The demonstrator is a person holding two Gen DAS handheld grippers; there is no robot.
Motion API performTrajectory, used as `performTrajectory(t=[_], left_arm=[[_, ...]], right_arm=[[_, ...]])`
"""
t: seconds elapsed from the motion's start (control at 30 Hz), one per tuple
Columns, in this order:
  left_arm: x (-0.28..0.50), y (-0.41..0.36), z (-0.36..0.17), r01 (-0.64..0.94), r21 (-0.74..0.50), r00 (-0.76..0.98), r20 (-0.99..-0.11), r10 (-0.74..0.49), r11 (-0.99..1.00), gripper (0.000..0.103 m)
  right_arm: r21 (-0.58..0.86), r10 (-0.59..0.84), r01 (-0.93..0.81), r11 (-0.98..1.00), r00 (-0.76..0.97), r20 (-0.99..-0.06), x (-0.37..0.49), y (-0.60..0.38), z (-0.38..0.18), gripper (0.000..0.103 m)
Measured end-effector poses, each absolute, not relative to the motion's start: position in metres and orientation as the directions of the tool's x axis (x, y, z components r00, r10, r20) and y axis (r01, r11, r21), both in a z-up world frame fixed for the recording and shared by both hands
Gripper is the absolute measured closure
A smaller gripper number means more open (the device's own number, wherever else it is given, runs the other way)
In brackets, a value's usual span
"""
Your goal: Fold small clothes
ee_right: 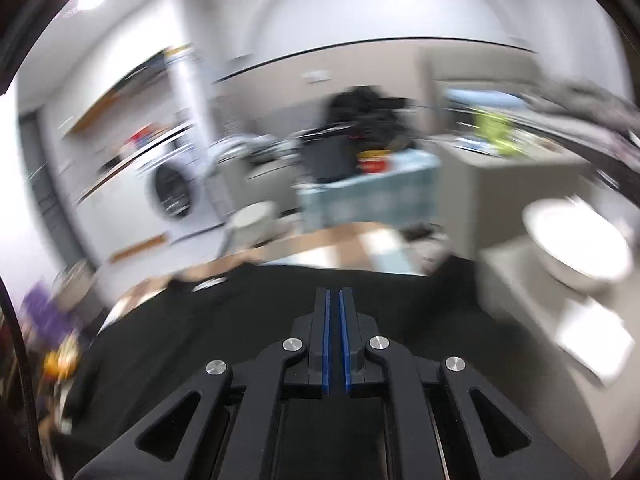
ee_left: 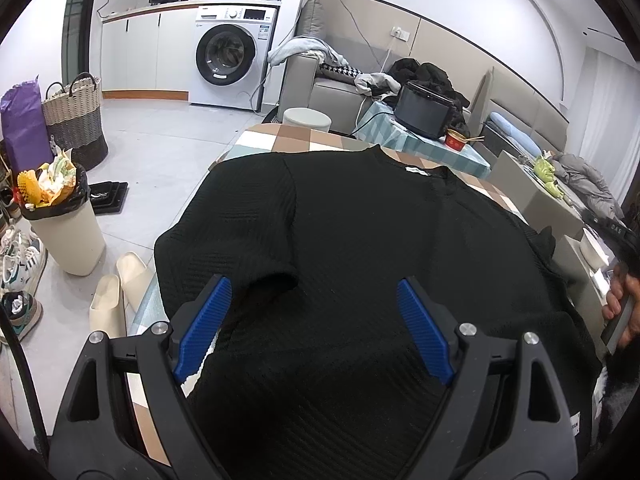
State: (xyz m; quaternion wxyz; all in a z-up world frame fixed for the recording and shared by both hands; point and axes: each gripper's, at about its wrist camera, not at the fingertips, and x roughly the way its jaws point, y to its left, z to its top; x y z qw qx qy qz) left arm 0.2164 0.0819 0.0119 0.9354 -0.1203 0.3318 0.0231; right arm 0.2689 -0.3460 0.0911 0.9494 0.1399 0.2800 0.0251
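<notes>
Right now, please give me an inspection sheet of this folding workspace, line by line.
Surface: checkered table, mostly covered.
Job's things: black knit top lies spread flat, white neck label up.
Clutter: red bowl on the neighbouring table.
Grippers: left gripper jaws wide open above the top; right gripper jaws nearly closed, nothing seen between them; view blurred.
Cables: grey cable along the wall.
Surroundings: washing machine, full bin, slippers.
</notes>
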Motion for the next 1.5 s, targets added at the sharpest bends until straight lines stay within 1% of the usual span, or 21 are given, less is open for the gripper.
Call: performTrajectory(t=[0.03,0.1,0.13,0.17,0.2,0.23,0.3,0.4,0.5,0.57,0.67,0.77,0.8,0.9,1.07,1.1,1.13,1.2,1.27,1.43,1.5], left_arm=[[0.215,0.082,0.013,-0.124,-0.208,0.778,-0.627,-0.035,0.970,0.019],[0.213,0.082,0.014,-0.124,-0.206,0.780,-0.625,-0.033,0.971,0.019],[0.212,0.083,0.014,-0.125,-0.205,0.779,-0.626,-0.032,0.971,0.019],[0.211,0.084,0.015,-0.124,-0.207,0.780,-0.625,-0.034,0.970,0.019],[0.211,0.084,0.015,-0.124,-0.210,0.780,-0.625,-0.036,0.970,0.019],[0.211,0.084,0.014,-0.124,-0.212,0.778,-0.628,-0.037,0.969,0.019],[0.212,0.085,0.013,-0.122,-0.217,0.773,-0.632,-0.044,0.969,0.019],[0.213,0.083,0.013,-0.118,-0.211,0.770,-0.636,-0.044,0.970,0.019],[0.215,0.081,0.014,-0.130,-0.197,0.763,-0.646,-0.029,0.972,0.017],[0.217,0.083,0.014,-0.150,-0.190,0.758,-0.653,-0.011,0.970,0.017],[0.218,0.087,0.014,-0.166,-0.189,0.752,-0.659,0.000,0.968,0.016],[0.218,0.085,0.016,-0.174,-0.177,0.748,-0.664,0.013,0.969,0.016],[0.217,0.084,0.017,-0.175,-0.173,0.749,-0.663,0.017,0.969,0.016],[0.217,0.080,0.018,-0.173,-0.158,0.746,-0.666,0.025,0.972,0.016],[0.220,0.070,0.018,-0.166,-0.145,0.738,-0.674,0.025,0.975,0.016],[0.220,0.068,0.019,-0.162,-0.144,0.739,-0.674,0.023,0.976,0.016],[0.221,0.066,0.020,-0.159,-0.142,0.740,-0.672,0.022,0.977,0.016],[0.219,0.064,0.022,-0.150,-0.136,0.744,-0.667,0.021,0.979,0.016],[0.219,0.062,0.024,-0.145,-0.130,0.747,-0.664,0.023,0.981,0.016],[0.217,0.067,0.023,-0.147,-0.141,0.749,-0.662,0.017,0.979,0.016],[0.216,0.070,0.022,-0.148,-0.151,0.750,-0.661,0.012,0.977,0.016]], right_arm=[[0.284,0.203,-0.053,0.957,0.822,-0.532,0.271,-0.330,0.092,0.098],[0.236,0.269,-0.156,0.959,0.765,-0.585,0.275,-0.300,0.086,0.097],[0.186,0.254,-0.175,0.967,0.742,-0.620,0.271,-0.286,0.078,0.096],[0.176,0.244,-0.171,0.969,0.732,-0.636,0.271,-0.282,0.072,0.093],[0.192,0.233,-0.139,0.971,0.710,-0.665,0.269,-0.285,0.062,0.085],[0.217,0.223,-0.098,0.971,0.692,-0.687,0.269,-0.293,0.055,0.080],[0.277,0.168,0.057,0.959,0.673,-0.721,0.265,-0.326,0.039,0.067],[0.353,0.074,0.310,0.883,0.650,-0.756,0.247,-0.382,0.022,0.060],[0.415,0.046,0.507,0.756,0.590,-0.806,0.231,-0.434,0.006,0.059],[0.434,0.045,0.561,0.705,0.575,-0.817,0.225,-0.457,-0.003,0.057],[0.453,0.070,0.582,0.676,0.560,-0.825,0.225,-0.476,-0.015,0.055],[0.441,0.067,0.595,0.672,0.544,-0.836,0.231,-0.481,-0.025,0.044],[0.429,0.060,0.603,0.673,0.534,-0.844,0.235,-0.482,-0.029,0.043],[0.419,0.055,0.619,0.664,0.518,-0.853,0.240,-0.487,-0.039,0.043],[0.452,0.089,0.620,0.641,0.526,-0.846,0.258,-0.490,-0.062,0.043],[0.451,0.082,0.616,0.646,0.532,-0.843,0.262,-0.490,-0.062,0.047],[0.456,0.077,0.606,0.652,0.545,-0.835,0.264,-0.489,-0.061,0.054],[0.450,0.058,0.568,0.689,0.575,-0.816,0.266,-0.483,-0.053,0.087],[0.413,-0.002,0.547,0.728,0.604,-0.797,0.262,-0.473,-0.039,0.092],[0.382,-0.106,0.493,0.782,0.708,-0.698,0.253,-0.458,0.005,0.093],[0.399,-0.080,0.428,0.811,0.756,-0.649,0.254,-0.449,0.021,0.093]])
